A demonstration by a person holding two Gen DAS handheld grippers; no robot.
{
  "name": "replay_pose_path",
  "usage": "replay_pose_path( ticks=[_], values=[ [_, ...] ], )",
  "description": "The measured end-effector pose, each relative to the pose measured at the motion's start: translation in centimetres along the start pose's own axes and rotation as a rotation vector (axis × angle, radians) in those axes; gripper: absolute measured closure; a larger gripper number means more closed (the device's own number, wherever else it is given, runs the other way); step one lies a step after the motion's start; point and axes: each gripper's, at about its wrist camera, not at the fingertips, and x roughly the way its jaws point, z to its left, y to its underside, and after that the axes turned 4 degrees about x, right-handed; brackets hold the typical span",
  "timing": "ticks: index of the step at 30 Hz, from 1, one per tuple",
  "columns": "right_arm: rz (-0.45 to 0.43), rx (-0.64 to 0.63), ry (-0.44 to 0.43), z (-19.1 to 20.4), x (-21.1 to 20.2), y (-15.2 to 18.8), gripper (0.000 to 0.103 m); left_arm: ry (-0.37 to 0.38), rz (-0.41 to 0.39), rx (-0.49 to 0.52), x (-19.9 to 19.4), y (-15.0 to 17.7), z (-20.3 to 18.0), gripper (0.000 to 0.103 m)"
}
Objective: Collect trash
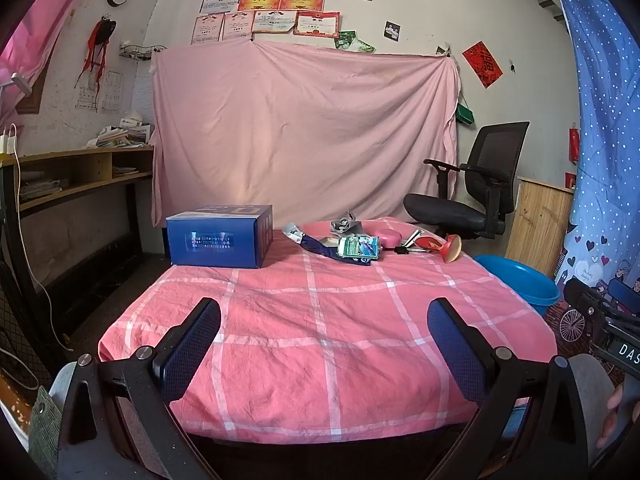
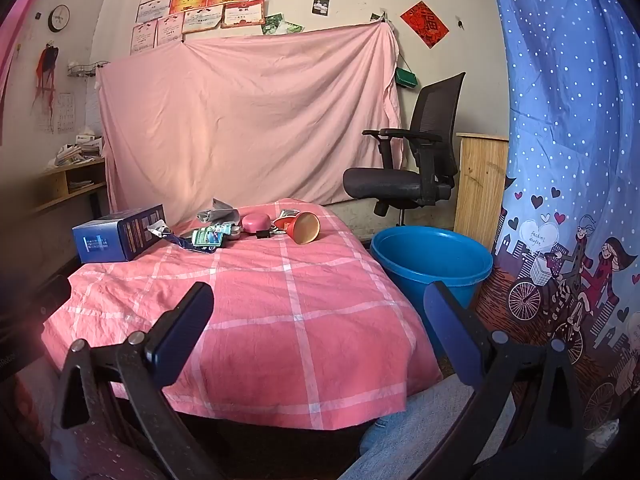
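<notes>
Both grippers: your left gripper (image 1: 324, 344) and right gripper (image 2: 318, 332) hover over the near edge of the table with jaws spread wide and nothing between them.
Left pads: the dark blue pads (image 1: 192, 348) frame bare pink checked cloth (image 1: 320, 320); no trash is within their reach.
Right pads: one finger (image 2: 180, 332) sits over the cloth, the other in front of the blue bucket (image 2: 432, 256) (the likely bin, judging by the task).
Trash cluster: at 12 o'clock from both grippers, at the far end of the table, you have a heap of crumpled wrappers (image 1: 344, 226), a green-and-white packet (image 1: 358, 247), a dark blue strip (image 1: 316, 246) and a tipped red paper cup (image 2: 302, 227).
Not trash, probably: the pink round case (image 2: 256, 223) and the keys beside it sit in the same heap; the blue box (image 1: 220, 236) stands at 11 o'clock, well apart from the bucket.
Bucket: on the floor at 2 o'clock from the right gripper, just beside the table's right edge.
Step in hand: reaching for the first piece, by my reading; nothing is collected yet.
How to do it well: send the right gripper to the cup first (nearest the bucket), close across its wall, not its open mouth, and lift clear before swinging over.
Watch: the wrappers overlap, so pinch one edge low and avoid dragging the keys along.
</notes>
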Motion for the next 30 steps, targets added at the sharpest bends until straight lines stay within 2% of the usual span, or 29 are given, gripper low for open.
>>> replay_pose_path(
  ticks=[30],
  values=[
    [-0.009, 0.014, -0.013, -0.12, -0.06, -0.06, 0.0, -0.008, 0.01, -0.004, 0.25, -0.24, -0.17, 0.002]
  ],
)
